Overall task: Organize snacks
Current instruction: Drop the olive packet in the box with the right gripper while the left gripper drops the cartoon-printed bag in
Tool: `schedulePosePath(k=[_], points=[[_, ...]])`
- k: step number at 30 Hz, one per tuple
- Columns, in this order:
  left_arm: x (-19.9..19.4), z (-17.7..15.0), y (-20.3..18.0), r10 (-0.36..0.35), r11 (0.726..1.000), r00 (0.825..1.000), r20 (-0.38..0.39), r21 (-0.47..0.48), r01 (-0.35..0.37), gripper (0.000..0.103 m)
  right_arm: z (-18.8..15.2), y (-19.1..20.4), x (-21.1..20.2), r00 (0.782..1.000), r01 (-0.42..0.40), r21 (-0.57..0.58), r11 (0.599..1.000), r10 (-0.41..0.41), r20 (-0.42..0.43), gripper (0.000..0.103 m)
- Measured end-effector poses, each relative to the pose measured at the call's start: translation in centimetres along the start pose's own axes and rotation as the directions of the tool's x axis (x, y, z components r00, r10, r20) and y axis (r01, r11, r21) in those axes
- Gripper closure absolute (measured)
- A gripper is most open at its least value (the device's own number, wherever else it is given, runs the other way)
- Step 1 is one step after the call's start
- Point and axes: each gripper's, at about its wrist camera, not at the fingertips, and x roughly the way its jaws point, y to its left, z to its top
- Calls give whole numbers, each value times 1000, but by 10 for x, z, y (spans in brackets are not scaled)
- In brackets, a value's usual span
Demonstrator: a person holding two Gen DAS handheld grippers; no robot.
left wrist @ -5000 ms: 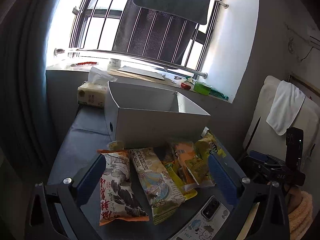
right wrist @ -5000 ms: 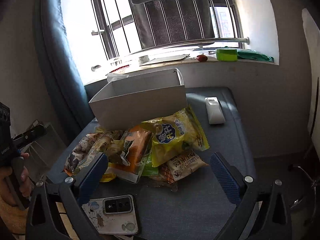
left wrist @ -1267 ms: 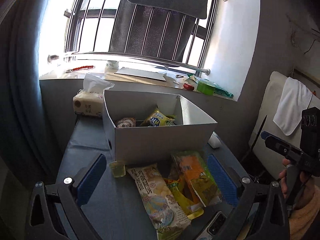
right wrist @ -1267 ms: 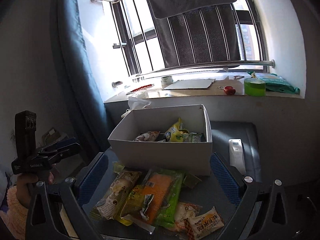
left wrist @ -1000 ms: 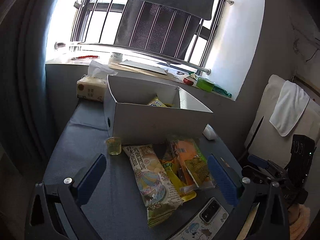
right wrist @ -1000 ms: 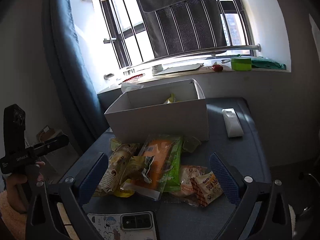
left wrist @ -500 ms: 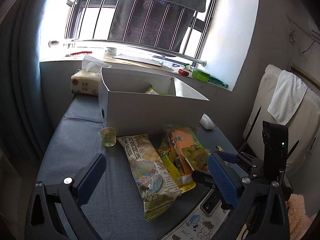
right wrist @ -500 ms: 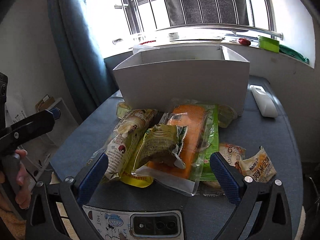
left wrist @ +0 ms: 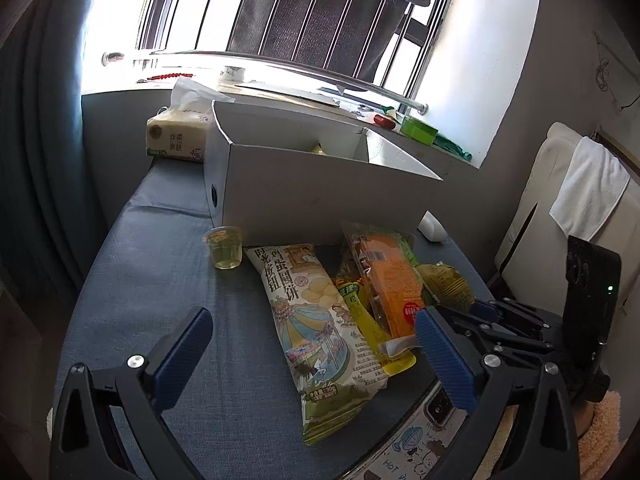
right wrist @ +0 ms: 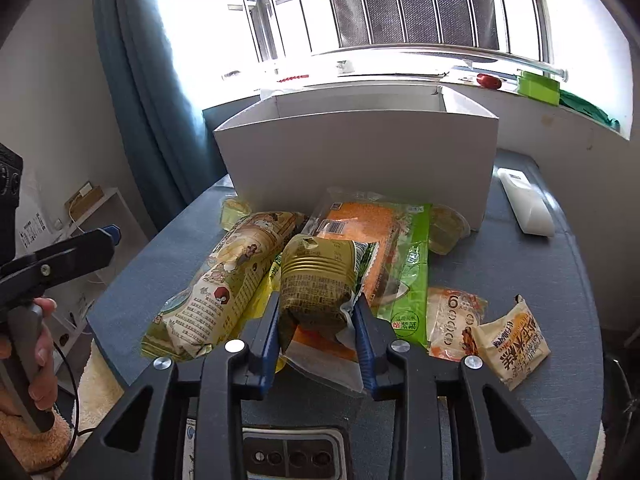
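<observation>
- The blue-grey fabric surface (left wrist: pixel 160 280) stands below a barred window (left wrist: pixel 320 32), with a blue curtain (right wrist: pixel 140 100) at one side and a white towel (left wrist: pixel 588 188) draped over a pale chair at the other
- A white cardboard box (right wrist: pixel 360 152) sits at the far part of the surface; loose snacks lie just before its front wall
- The right gripper (right wrist: pixel 318 320) has its jaws clenched on an olive-green snack pack (right wrist: pixel 316 284), which rests atop an orange-and-green packet (right wrist: pixel 384 248)
- The left gripper (left wrist: pixel 312 344) hangs with jaws released and wide apart, over a long biscuit bag (left wrist: pixel 316 312)
- A small jelly cup (left wrist: pixel 225 247) stands near the box's corner; a tissue pack (left wrist: pixel 176 136) lies behind the box
- Two small packets (right wrist: pixel 512 344) lie to the right of the pile, and a white remote (right wrist: pixel 524 204) lies beside the box
- The box's inside is mostly hidden by its front wall; only a yellow scrap shows over the rim
- A phone (right wrist: pixel 296 456) at the near edge is cut off by the right gripper's frame
</observation>
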Motion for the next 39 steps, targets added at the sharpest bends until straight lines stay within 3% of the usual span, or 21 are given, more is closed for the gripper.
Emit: schedulePosePath(k=[7,11,12,13,14,15,16,19,22,25,28,34,39], points=[[60,5,-2,68,998,984,-163,13,-67,0,-1,-4,-34,998,21,19,1000,-22,59,68],[87,5,8,29,997,970,-242,-59,-45,0,-1,-7,-42,997,11,33,999,-13,82,68],[92,3,12,11,996,966,-259,-81,-33,3,-1,-8,-42,996,13,39,999,-16,83,68],[94,1,16,-12,995,964,-264,-98,-15,11,-1,-10,-44,996,11,48,999,-15,85,68],[91,1,16,-11,996,970,-242,-83,-10,19,-1,-11,-44,996,6,55,998,-11,86,68],[89,0,17,-37,997,969,-244,-81,18,57,-1,-13,-46,996,6,60,998,-12,90,68],[84,-1,19,-36,997,971,-235,-82,18,64,-1,-14,-47,995,9,62,998,-15,97,68],[67,-5,22,-20,998,983,-183,-64,9,67,0,-17,-50,994,8,70,998,-15,106,68],[45,-6,24,-69,995,990,-126,-75,60,67,0,-19,-51,994,6,78,997,-15,112,68],[25,0,20,-74,996,995,-62,-50,71,67,2,-22,-50,994,-4,92,996,-6,110,68],[7,14,19,-114,992,993,4,-46,114,67,7,-24,-51,993,-7,90,996,-4,120,68],[-3,75,18,-128,991,983,133,-29,133,67,50,-32,-47,989,-16,51,999,8,149,67],[26,147,17,-118,992,978,171,-28,124,67,120,-46,-25,985,-40,27,999,34,169,67]])
